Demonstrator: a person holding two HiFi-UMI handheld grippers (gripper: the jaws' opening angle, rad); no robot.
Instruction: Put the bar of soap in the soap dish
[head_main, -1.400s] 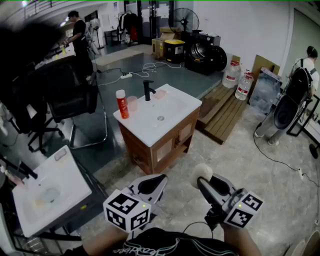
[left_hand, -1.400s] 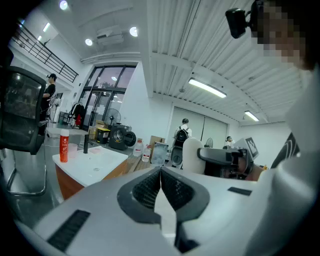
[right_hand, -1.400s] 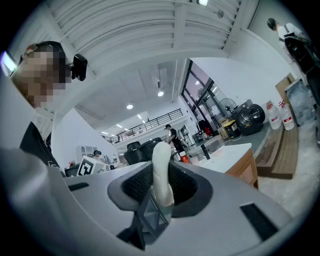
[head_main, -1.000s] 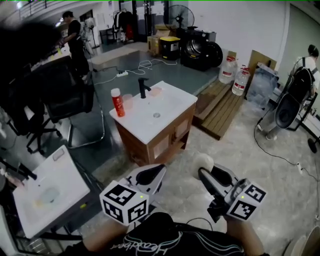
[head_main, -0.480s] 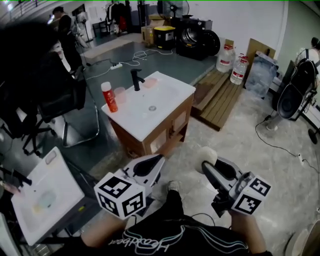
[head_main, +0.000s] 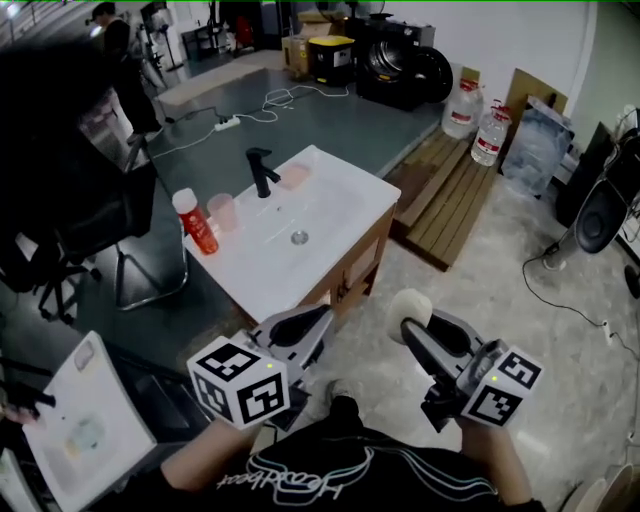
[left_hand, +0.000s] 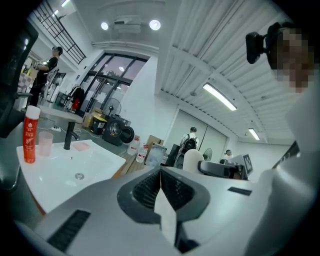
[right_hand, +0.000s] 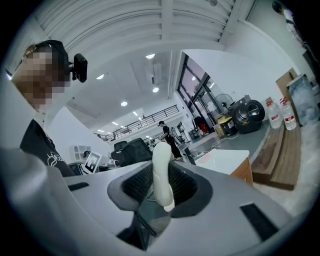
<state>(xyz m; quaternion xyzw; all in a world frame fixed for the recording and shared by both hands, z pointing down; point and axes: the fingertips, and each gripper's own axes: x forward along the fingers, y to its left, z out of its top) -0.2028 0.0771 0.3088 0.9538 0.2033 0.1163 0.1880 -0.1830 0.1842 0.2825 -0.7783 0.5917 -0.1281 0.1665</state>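
We have drawn nearer the counter (head_main: 350, 205). Fingers of our right gripper (head_main: 417, 322) clamp the bar of soap (head_main: 411, 303); the soap dish (head_main: 294, 177) lies ahead-left beside the tap (head_main: 260, 168). Left gripper (head_main: 318, 320) fingers together, empty.

The head camera (left_hand: 257, 42) looks forward and steeply down over its wearer's chest, with the left gripper (head_main: 318, 322) and right gripper (head_main: 408, 330) close at the bottom edge and the white washbasin (head_main: 330, 215) farther ahead, near centre. Each gripper camera sits just behind its own jaws, which fill the lower frame, and faces along them, taking in much ceiling. All three views share the washbasin: at left in the left gripper view, with the red bottle (left_hand: 30, 134) and black tap (left_hand: 68, 135); at right in the right gripper view. Both gripper views catch the head camera at a top corner.
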